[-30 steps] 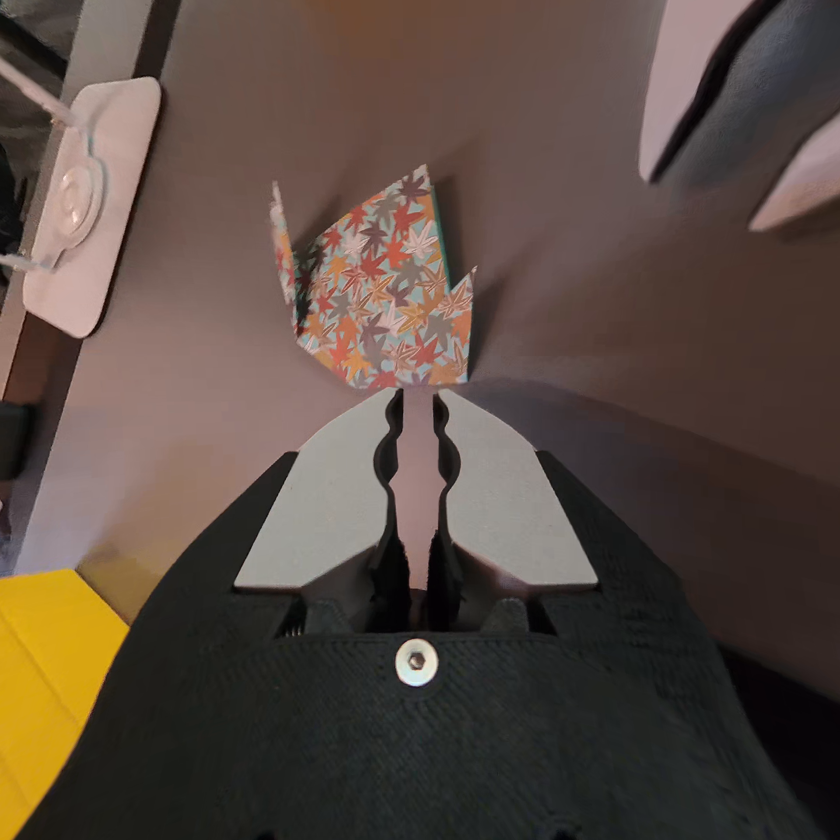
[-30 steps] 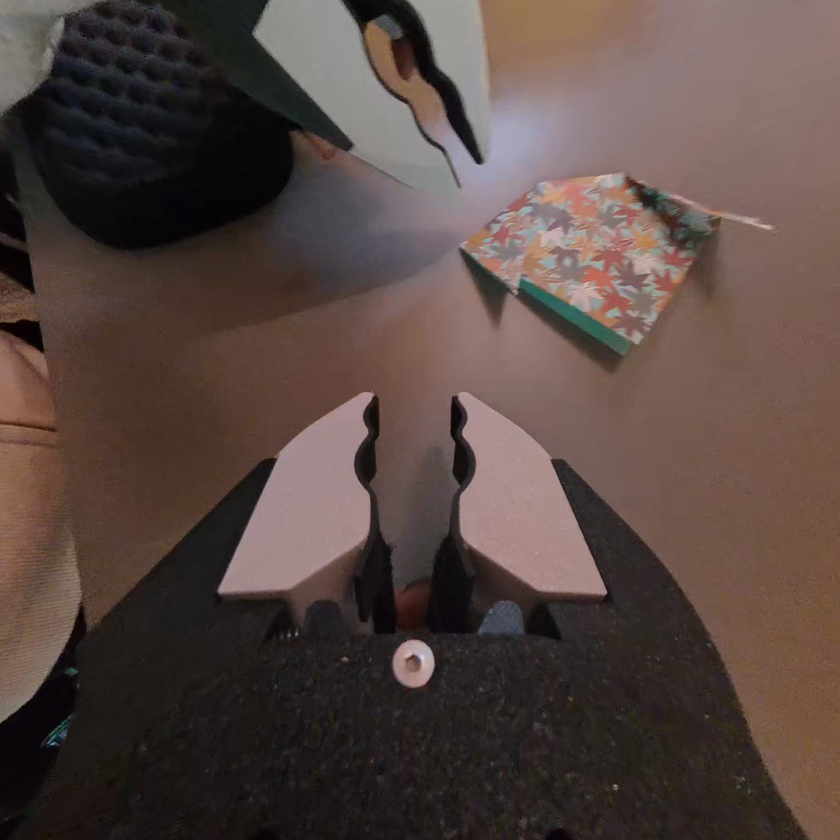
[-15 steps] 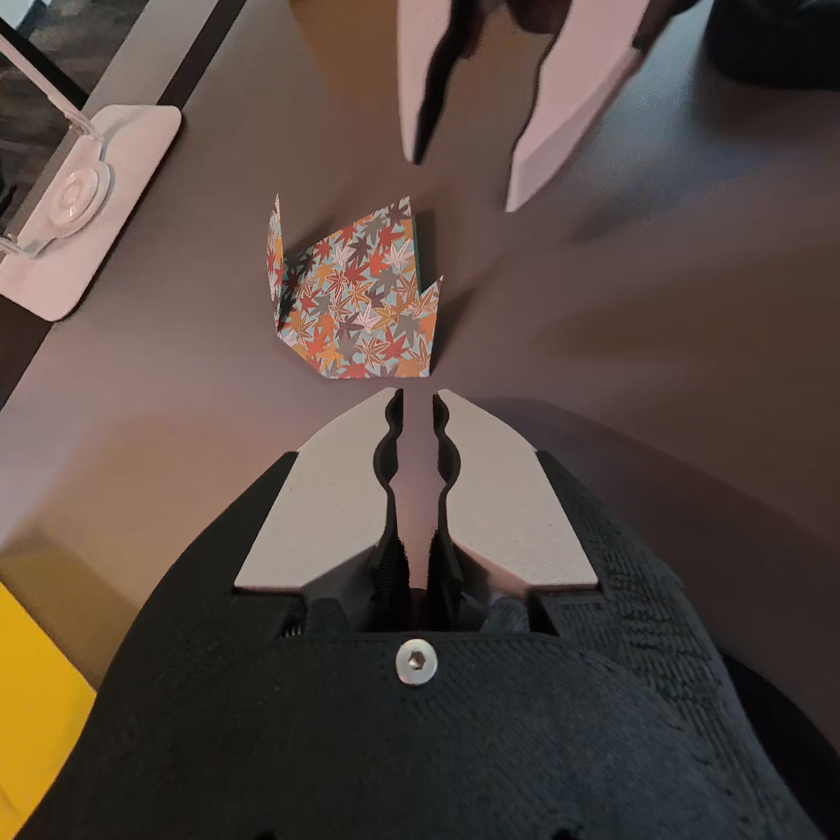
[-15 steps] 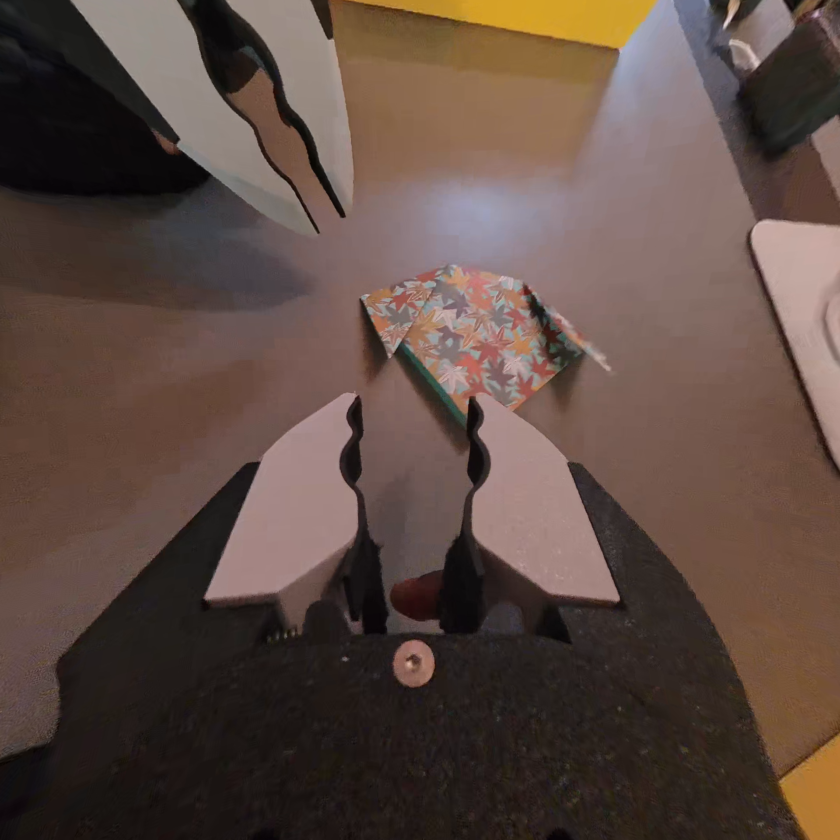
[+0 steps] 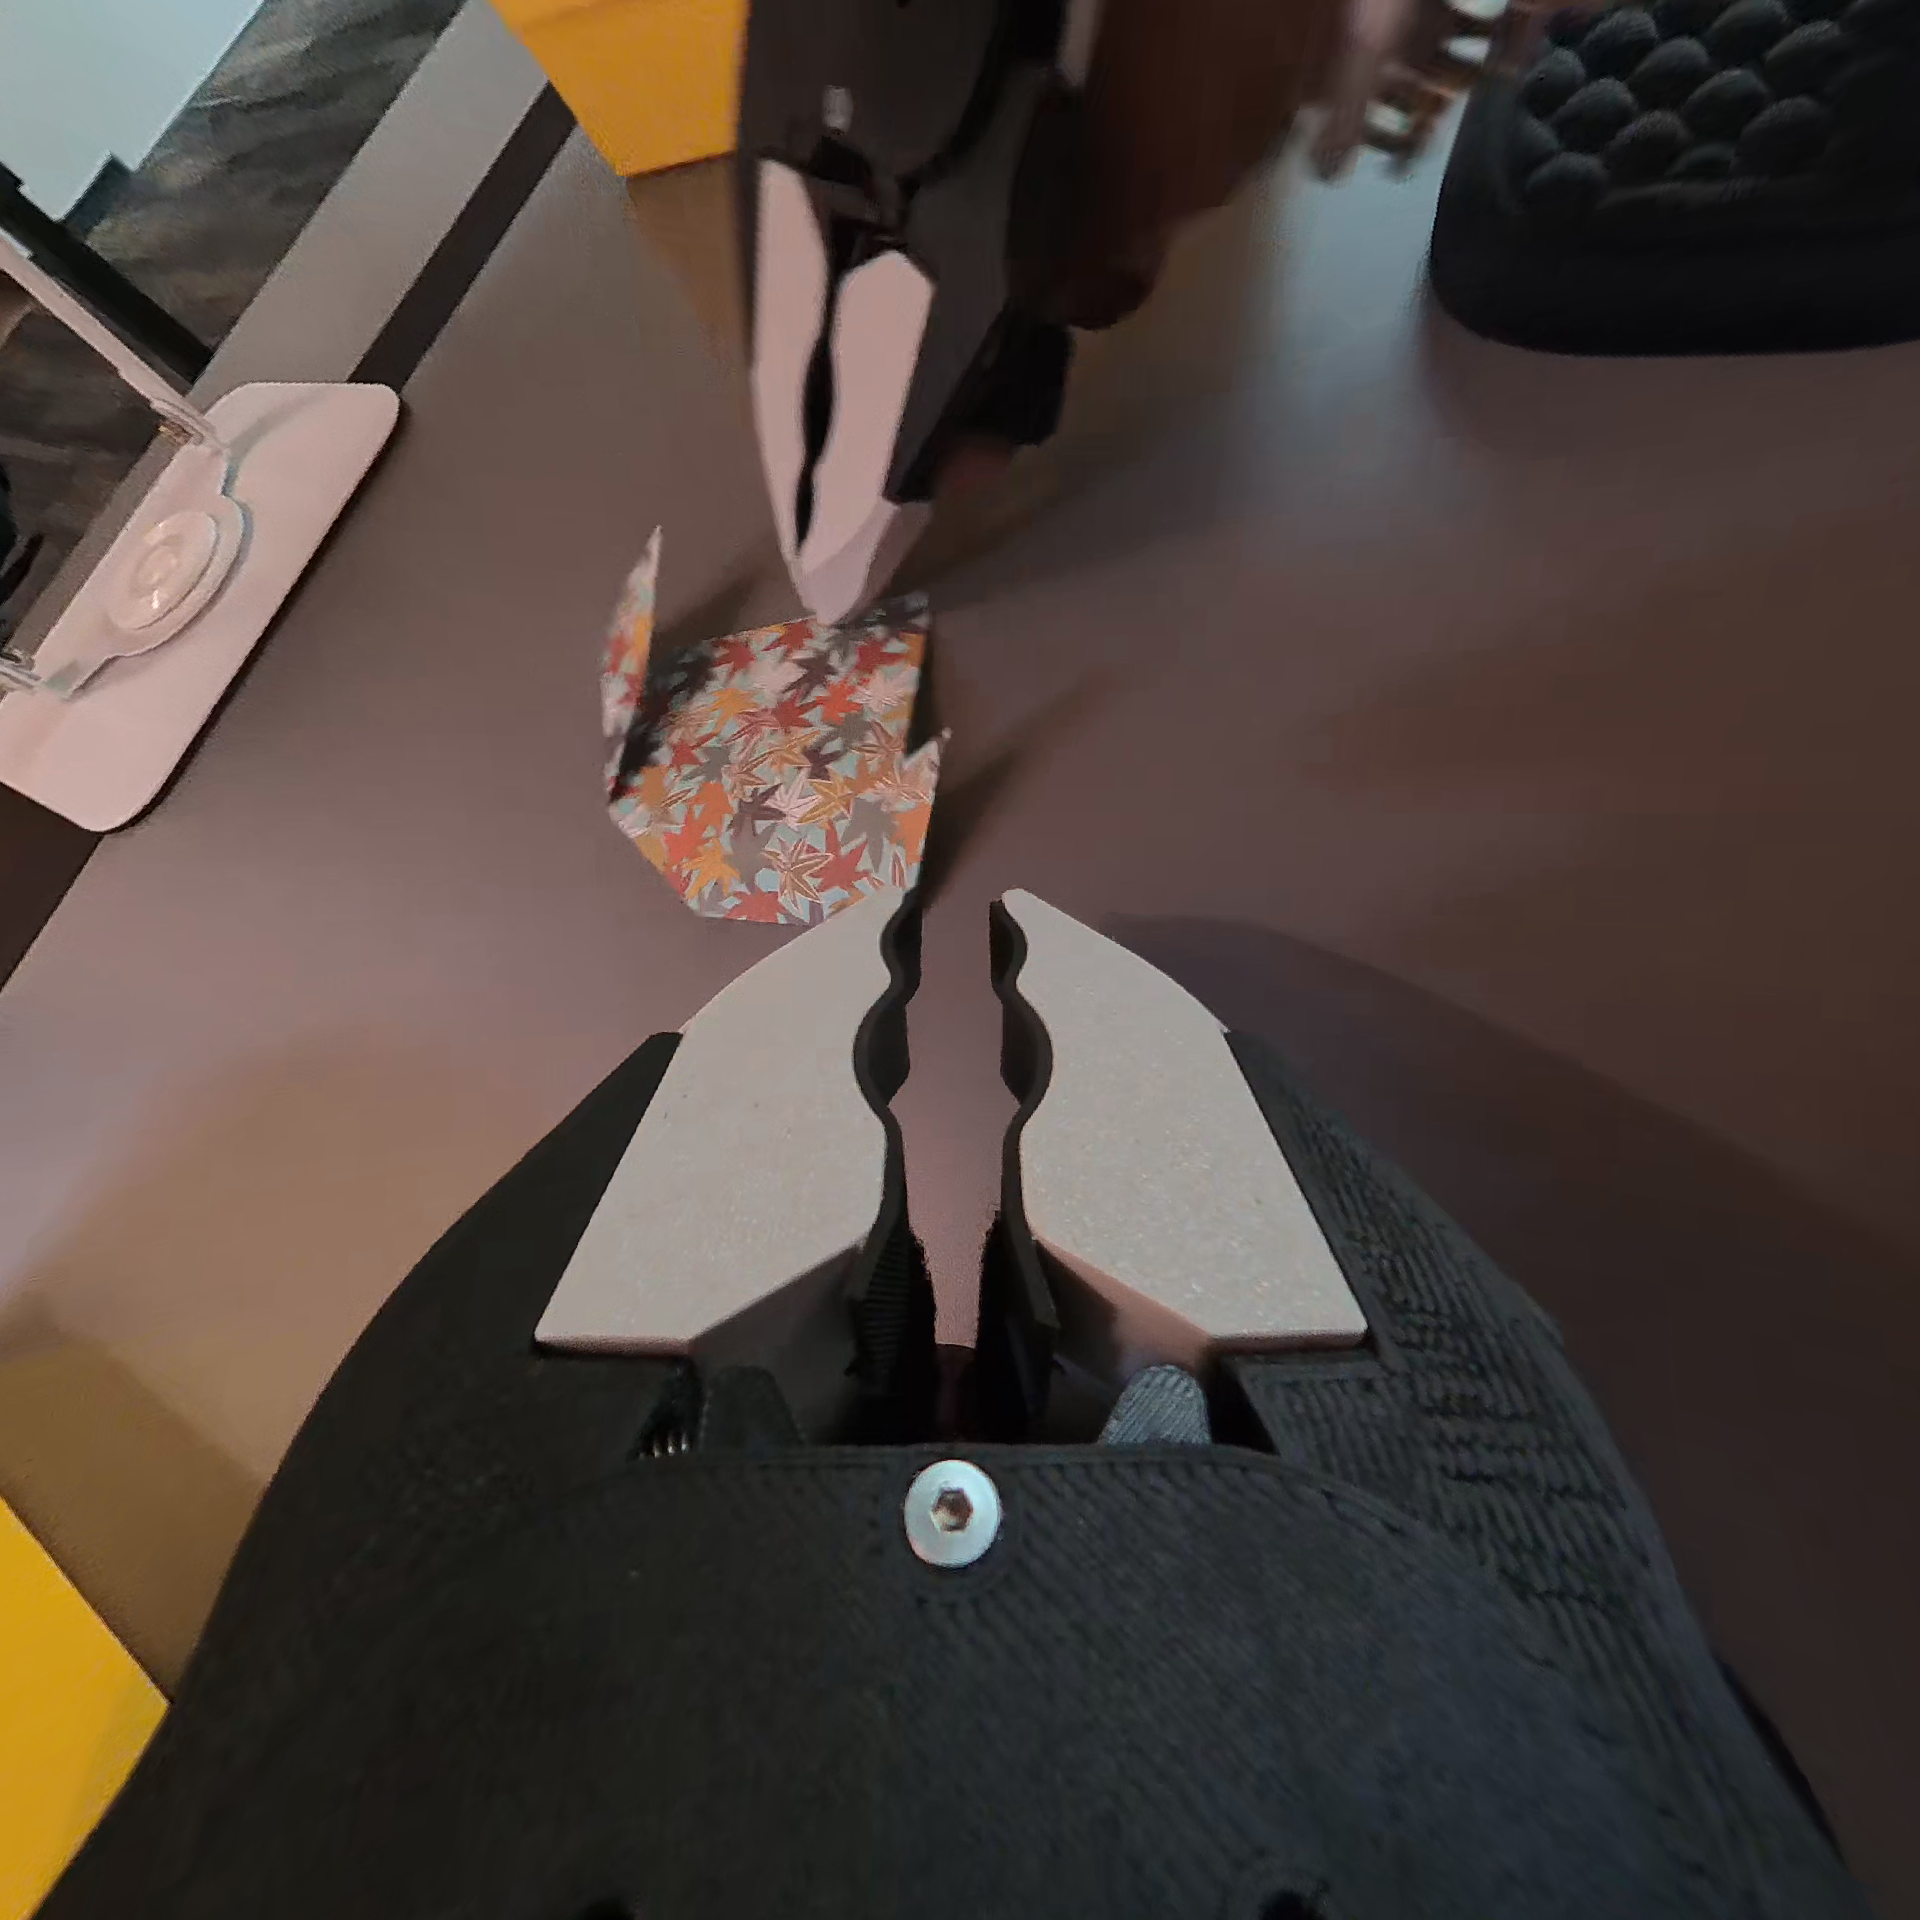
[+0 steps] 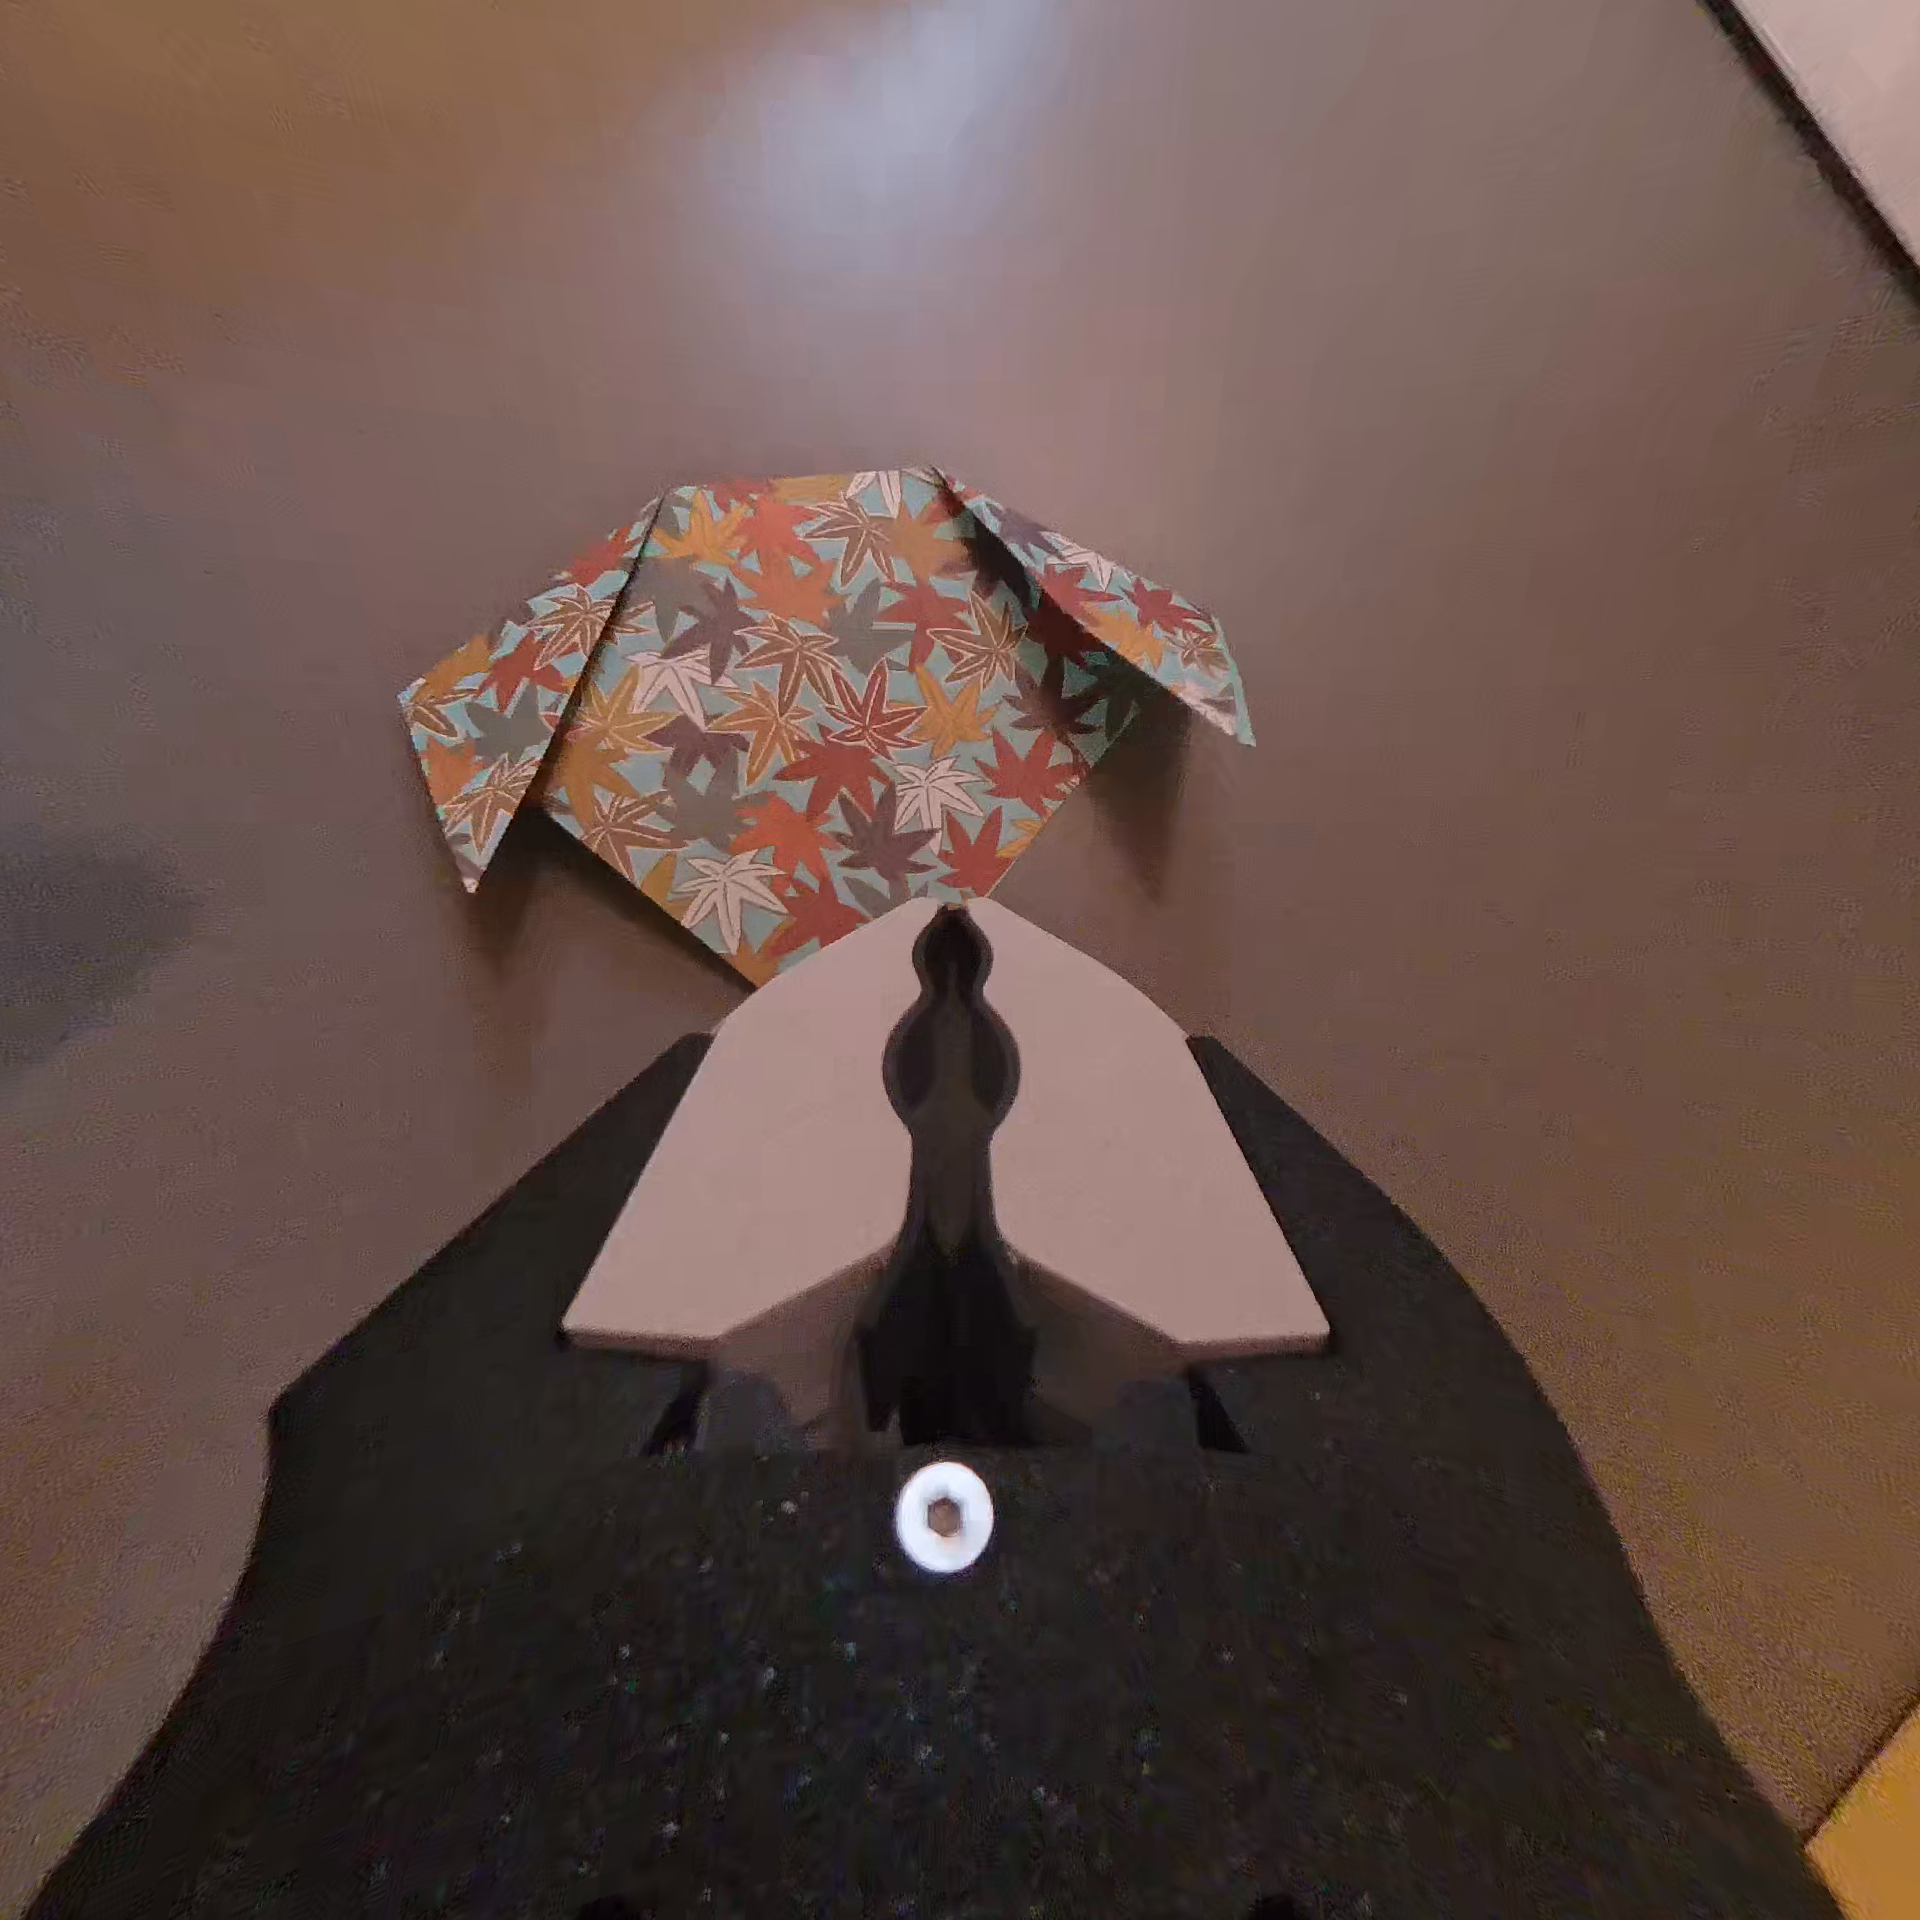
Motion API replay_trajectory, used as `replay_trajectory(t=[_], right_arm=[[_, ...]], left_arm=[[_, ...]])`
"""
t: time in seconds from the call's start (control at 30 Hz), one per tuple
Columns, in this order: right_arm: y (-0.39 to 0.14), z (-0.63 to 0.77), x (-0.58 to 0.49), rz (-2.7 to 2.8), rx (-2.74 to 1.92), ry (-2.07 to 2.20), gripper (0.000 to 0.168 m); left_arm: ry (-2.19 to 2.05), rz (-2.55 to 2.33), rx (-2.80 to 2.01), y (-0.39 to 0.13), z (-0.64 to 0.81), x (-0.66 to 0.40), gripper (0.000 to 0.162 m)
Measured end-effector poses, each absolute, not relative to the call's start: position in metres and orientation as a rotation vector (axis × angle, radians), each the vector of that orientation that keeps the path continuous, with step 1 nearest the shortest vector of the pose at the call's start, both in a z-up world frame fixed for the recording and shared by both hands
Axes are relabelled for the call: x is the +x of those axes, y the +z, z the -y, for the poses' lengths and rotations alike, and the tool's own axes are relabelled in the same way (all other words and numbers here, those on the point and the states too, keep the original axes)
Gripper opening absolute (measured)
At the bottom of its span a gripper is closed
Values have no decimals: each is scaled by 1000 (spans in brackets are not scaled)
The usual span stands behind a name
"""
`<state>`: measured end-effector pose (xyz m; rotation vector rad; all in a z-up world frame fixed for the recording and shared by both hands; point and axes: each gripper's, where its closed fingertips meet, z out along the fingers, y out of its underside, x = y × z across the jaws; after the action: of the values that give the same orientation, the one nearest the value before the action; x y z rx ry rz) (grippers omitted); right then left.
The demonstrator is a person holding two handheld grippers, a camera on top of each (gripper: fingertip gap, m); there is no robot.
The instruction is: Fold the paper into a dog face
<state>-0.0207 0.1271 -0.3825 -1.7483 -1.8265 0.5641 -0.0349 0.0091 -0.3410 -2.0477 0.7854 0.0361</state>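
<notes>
Paper point(image 6: 821, 717), leaf-patterned and folded with two ear flaps, lies flat on the brown table point(image 6: 1455, 520). Your right gripper point(image 6: 951, 914), fingers together, sits at its chin point; your left gripper point(image 5: 954, 914) waits slightly apart beside it. Pushing there could slide the paper or spring an ear open.

The folded paper point(image 6: 821, 717) carries a maple-leaf print in red, orange, brown, grey and white on teal. It lies on a matte brown table point(image 6: 1455, 520). Both grippers have pale grey fingers point(image 5: 748, 1143) in black bodies. A yellow block point(image 5: 644, 83) stands beyond.
</notes>
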Motion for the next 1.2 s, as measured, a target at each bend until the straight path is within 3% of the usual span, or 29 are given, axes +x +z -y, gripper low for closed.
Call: replay_trajectory(t=[0.17,0.3,0.5,0.67,1.07,1.2], right_arm=[[-377,-24,9,1804,-1851,740,12],[-335,-5,14,1818,-1566,966,23],[-352,29,20,2288,-1060,973,91],[-387,43,19,2555,-1146,871,127],[-396,113,83,2442,-1133,770,129],[-386,123,95,2313,-1021,762,110]], left_arm=[[30,-756,-2005,-332,-14,-33,12],[92,-803,-2022,-335,-15,-40,12],[138,-824,-2014,-332,-5,-46,12],[169,-826,-2013,-324,21,-52,12],[180,-1087,-1992,-356,55,27,4],[119,-1211,-2044,-381,74,39,0]])
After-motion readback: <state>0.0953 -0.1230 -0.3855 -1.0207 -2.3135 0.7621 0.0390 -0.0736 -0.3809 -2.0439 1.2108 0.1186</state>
